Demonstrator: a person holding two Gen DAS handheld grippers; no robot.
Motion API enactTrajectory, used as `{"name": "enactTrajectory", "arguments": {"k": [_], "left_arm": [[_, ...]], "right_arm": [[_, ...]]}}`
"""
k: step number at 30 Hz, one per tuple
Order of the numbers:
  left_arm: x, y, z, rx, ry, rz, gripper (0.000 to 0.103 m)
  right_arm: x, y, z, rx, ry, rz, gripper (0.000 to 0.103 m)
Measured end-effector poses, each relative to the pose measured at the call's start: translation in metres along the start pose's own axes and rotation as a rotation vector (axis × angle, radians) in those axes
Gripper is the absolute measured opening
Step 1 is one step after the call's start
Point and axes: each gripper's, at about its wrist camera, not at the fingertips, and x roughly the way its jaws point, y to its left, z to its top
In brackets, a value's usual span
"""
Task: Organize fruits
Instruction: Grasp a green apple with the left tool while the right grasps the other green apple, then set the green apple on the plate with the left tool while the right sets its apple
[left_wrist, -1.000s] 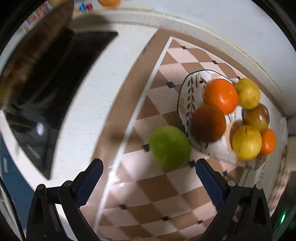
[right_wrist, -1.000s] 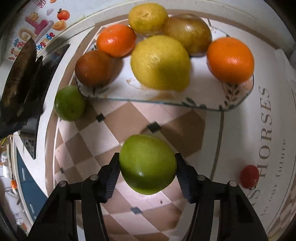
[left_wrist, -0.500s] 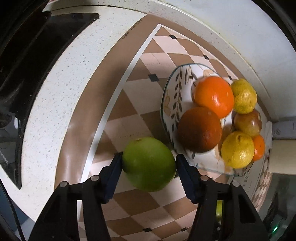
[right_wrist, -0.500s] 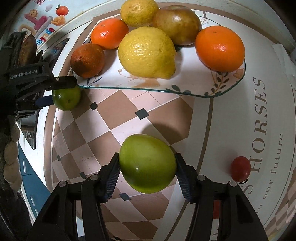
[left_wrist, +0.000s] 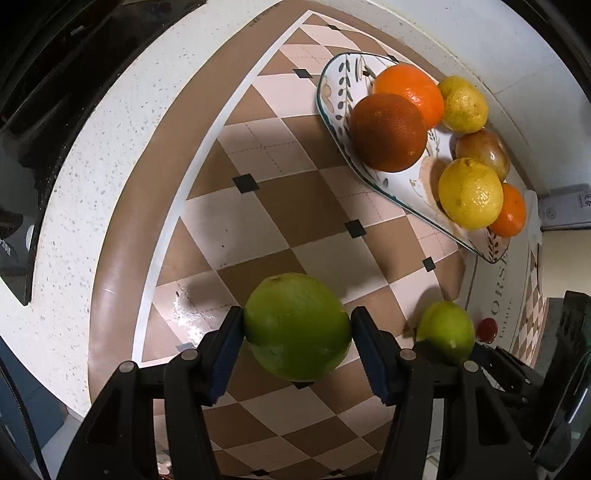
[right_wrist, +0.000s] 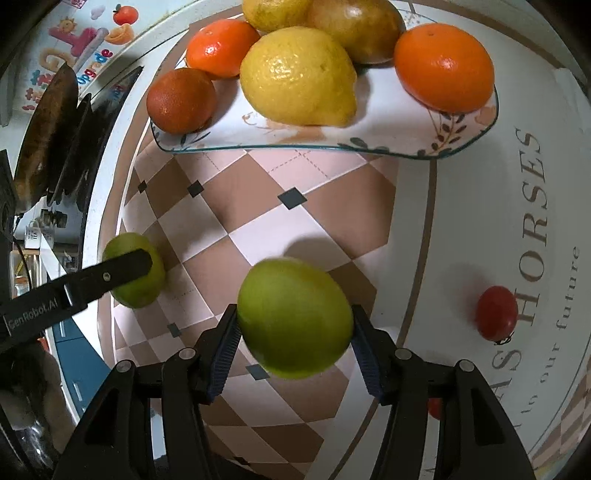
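My left gripper (left_wrist: 297, 345) is shut on a green fruit (left_wrist: 295, 325) and holds it above the checkered mat. My right gripper (right_wrist: 293, 341) is shut on a second green fruit (right_wrist: 293, 317), also above the mat. Each held fruit shows in the other view: the right one in the left wrist view (left_wrist: 445, 330), the left one, partly behind a black finger, in the right wrist view (right_wrist: 127, 291). A leaf-patterned plate (right_wrist: 388, 136) holds oranges, a lemon (right_wrist: 299, 77), a dark orange (left_wrist: 388, 131) and other fruit; it also shows in the left wrist view (left_wrist: 336, 88).
A red cherry tomato (right_wrist: 495, 312) lies on the white lettered part of the mat, right of my right gripper. A dark stovetop (left_wrist: 55, 92) lies beyond the counter's speckled white edge on the left. A wall runs behind the plate.
My left gripper closed on the green fruit beside the plate and lifted it back toward me, away from the plate. My right gripper kept its green fruit and drew nearer the plate.
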Motion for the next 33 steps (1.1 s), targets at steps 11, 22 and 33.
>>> {"name": "enactTrajectory", "arguments": {"k": [11, 22, 33], "left_arm": [[-0.076, -0.012, 0.054, 0.046, -0.122, -0.067, 0.057], [-0.057, -0.035, 0.180, 0.083, -0.081, -0.009, 0.057], [-0.012, -0.034, 0.212, 0.081, 0.023, 0.079, 0.057]], "right_arm": [[-0.046, -0.011, 0.006, 0.056, -0.124, 0.063, 0.058], [-0.112, -0.089, 0.114, 0.206, -0.288, 0.040, 0.058], [-0.074, -0.117, 0.161, 0.231, -0.190, 0.007, 0.058]]}}
